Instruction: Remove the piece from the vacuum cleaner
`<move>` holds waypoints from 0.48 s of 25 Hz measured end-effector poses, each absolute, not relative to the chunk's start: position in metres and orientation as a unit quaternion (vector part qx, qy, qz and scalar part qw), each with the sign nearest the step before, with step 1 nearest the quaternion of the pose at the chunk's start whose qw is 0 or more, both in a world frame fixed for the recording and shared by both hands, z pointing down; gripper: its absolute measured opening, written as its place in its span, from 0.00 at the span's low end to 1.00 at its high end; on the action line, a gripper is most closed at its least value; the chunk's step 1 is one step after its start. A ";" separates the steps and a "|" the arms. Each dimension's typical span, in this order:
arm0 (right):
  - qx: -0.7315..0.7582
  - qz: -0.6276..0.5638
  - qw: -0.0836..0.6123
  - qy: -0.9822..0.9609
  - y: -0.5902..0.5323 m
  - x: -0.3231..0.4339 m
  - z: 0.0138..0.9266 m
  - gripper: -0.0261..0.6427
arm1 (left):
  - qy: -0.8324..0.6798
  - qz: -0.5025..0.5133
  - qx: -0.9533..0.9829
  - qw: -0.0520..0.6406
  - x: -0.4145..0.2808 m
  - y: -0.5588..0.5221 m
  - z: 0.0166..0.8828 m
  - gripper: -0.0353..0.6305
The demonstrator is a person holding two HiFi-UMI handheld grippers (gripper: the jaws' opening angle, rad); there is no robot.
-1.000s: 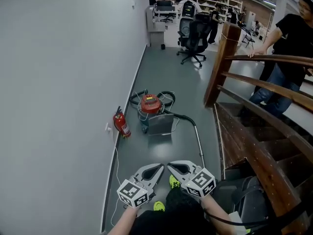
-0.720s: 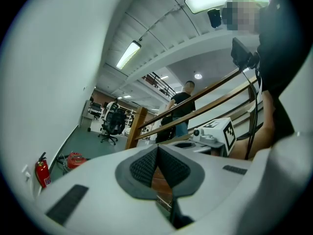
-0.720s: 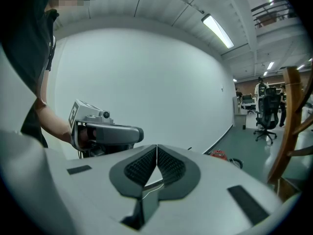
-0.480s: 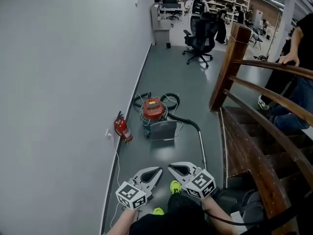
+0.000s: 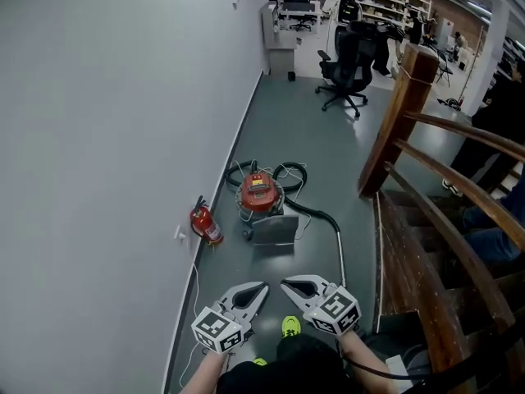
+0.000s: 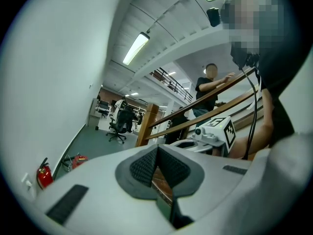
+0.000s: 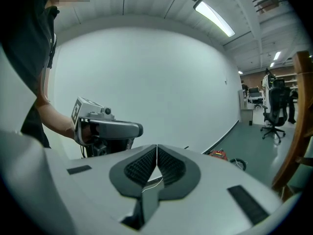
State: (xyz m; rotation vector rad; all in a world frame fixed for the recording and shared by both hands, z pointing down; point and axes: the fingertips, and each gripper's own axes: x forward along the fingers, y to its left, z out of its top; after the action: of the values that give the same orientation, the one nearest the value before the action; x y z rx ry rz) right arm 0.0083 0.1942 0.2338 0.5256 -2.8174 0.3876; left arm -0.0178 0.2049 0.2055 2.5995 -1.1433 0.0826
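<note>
We are holding the left gripper (image 5: 259, 286) and the right gripper (image 5: 286, 284) side by side, both with jaws together and empty. Ahead, the red vacuum cleaner (image 5: 257, 192) is sitting near the floor's (image 5: 295, 130) left edge, a fire extinguisher (image 5: 205, 222) standing just beside it.

The person held both grippers low in front of the body, over the yellow-green shoe (image 5: 290, 327). The left gripper (image 5: 262, 286) was to the left of the shoe and the right gripper (image 5: 285, 284) just to its right. Their tips pointed forward beyond the shoe and leaned toward each other, near but apart. The jaws of each gripper were pressed together with nothing between them. The bare left forearm (image 5: 205, 372) and right forearm (image 5: 361, 353) reached in from behind the shoe.
</note>
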 end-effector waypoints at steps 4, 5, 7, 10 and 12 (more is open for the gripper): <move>0.170 0.136 0.128 -0.968 0.173 0.012 0.241 0.06 | -0.406 0.045 0.901 0.145 -0.017 0.185 0.213 0.06; 0.166 0.136 0.128 -0.968 0.167 0.013 0.241 0.06 | -0.408 0.049 0.900 0.143 -0.016 0.180 0.214 0.06; 0.161 0.136 0.129 -0.969 0.157 0.015 0.242 0.06 | -0.411 0.053 0.899 0.142 -0.012 0.171 0.216 0.06; 0.153 0.136 0.125 -0.971 0.143 0.018 0.245 0.06 | -0.416 0.063 0.897 0.139 -0.008 0.156 0.222 0.06; 0.151 0.136 0.121 -0.972 0.134 0.020 0.247 0.06 | -0.417 0.066 0.896 0.136 -0.005 0.148 0.224 0.06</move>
State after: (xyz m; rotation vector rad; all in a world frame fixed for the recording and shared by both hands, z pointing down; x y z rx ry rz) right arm 0.0196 0.1344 0.2469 0.4395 -2.8371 0.3963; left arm -0.0051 0.1477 0.2239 2.5939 -1.2081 0.1909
